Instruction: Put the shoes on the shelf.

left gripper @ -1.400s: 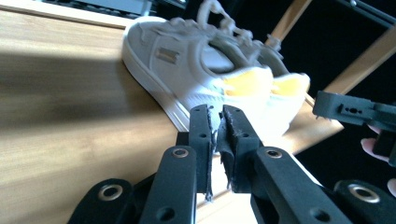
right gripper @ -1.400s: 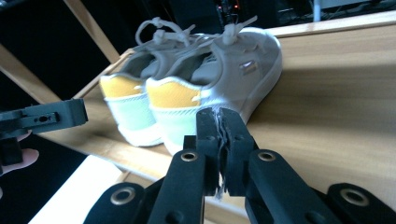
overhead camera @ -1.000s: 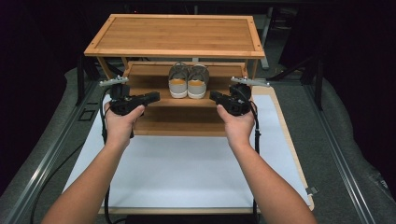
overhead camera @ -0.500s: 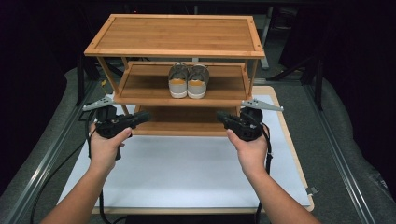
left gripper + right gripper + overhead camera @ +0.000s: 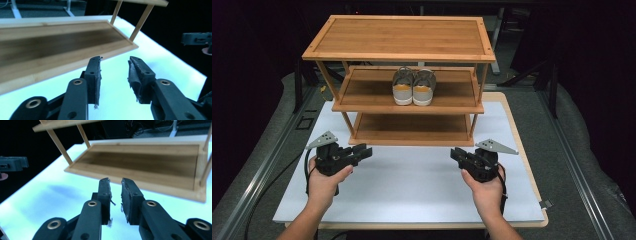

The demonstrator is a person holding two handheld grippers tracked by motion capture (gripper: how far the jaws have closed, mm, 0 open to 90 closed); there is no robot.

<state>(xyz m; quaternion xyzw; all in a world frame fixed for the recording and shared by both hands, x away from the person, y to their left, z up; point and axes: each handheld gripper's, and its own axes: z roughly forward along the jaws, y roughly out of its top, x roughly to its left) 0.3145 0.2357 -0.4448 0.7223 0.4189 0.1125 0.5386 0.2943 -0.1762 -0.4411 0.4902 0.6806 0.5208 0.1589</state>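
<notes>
A white table (image 5: 412,185) carries a three-tier bamboo shoe rack (image 5: 399,40). On its middle shelf (image 5: 362,92) stands a pair of grey shoes (image 5: 413,86), heels toward the person; no lettering on them can be read, and the top shelf hides their toes. In front of the bottom shelf (image 5: 412,129), well apart, hover the left gripper (image 5: 362,153) and the right gripper (image 5: 458,153), both released, jaws just opening with nothing between them. Cables (image 5: 307,170) trail behind.
</notes>
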